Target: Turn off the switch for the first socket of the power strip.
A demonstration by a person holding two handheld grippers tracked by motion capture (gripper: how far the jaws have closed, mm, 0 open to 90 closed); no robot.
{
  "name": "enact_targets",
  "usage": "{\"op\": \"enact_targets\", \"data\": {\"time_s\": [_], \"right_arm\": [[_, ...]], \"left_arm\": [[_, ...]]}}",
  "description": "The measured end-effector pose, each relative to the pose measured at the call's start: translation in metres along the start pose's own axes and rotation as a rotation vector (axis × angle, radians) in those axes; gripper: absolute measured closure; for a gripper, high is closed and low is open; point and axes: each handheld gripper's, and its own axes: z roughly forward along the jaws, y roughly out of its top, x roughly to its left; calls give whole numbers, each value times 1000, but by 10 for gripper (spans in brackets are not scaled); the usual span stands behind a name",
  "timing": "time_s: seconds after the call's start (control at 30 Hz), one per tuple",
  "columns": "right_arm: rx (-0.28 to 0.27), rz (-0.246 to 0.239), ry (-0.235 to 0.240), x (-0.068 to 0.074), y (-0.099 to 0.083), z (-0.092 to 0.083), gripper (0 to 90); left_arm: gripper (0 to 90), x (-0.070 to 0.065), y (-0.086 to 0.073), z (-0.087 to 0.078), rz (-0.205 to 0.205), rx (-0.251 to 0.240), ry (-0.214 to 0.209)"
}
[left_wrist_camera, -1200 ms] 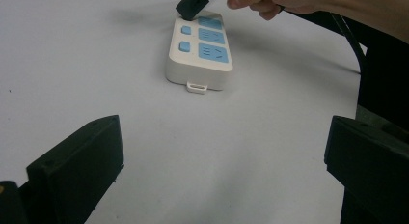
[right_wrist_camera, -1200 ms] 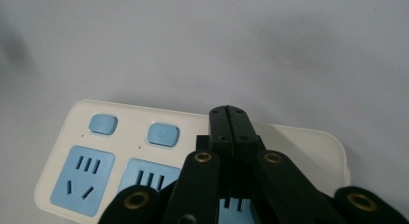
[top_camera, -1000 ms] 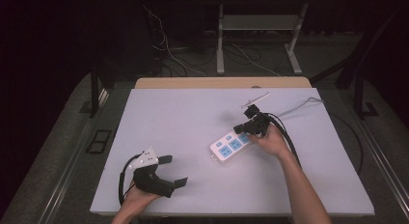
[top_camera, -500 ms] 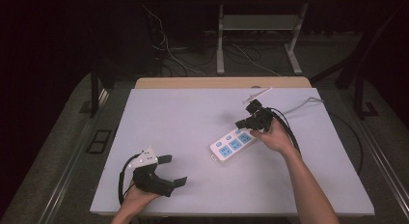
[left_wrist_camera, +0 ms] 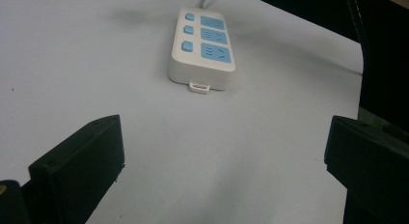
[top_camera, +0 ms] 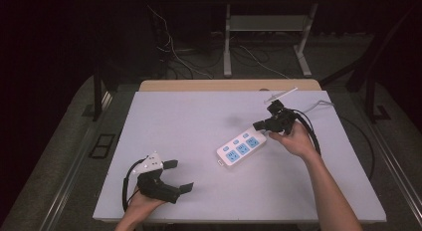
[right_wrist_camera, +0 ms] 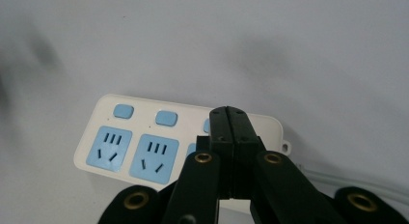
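A white power strip [top_camera: 242,147] with blue sockets and blue switches lies flat on the table, right of centre; it also shows as the power strip [left_wrist_camera: 203,49] and the power strip [right_wrist_camera: 144,142]. My right gripper [top_camera: 259,125] hovers just above the strip's far end, jaws shut together with nothing between them; in its own view the right gripper [right_wrist_camera: 228,119] covers the third socket. My left gripper [top_camera: 179,176] rests near the table's front left, jaws wide open and empty, pointing toward the strip.
The white table [top_camera: 199,116] has bare room across its left and far parts. A white cable [top_camera: 318,106] runs from the strip off the right edge. Cables and desk legs [top_camera: 227,42] stand on the dark floor beyond.
The right gripper has lifted and drawn back toward the far right, away from the strip's top. The left gripper has stayed put.
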Motion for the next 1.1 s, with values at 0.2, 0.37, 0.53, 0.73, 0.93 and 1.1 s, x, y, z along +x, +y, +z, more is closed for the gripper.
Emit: {"op": "enact_targets", "data": {"time_s": [0.2, 0.37, 0.53, 0.73, 0.93, 1.1], "right_arm": [[-20, 22, -17, -4, -10, -17, 896], [-50, 57, -20, -7, -18, -31, 809], [-73, 78, -20, -6, -27, -44, 742], [-106, 91, -45, -2, -36, -58, 610], [-143, 118, -79, 3, -48, -68, 409], [-178, 142, -92, 8, -59, -75, 240]], "left_arm": [[0, 0, 0, 0, 1, 0, 0], [0, 0, 0, 0, 1, 0, 0], [0, -1, 0, 1, 4, 2, -2], [0, -1, 0, 1, 5, 3, -3], [0, -1, 0, 1, 5, 3, -3], [0, -2, 0, 1, 4, 3, -3]]}}
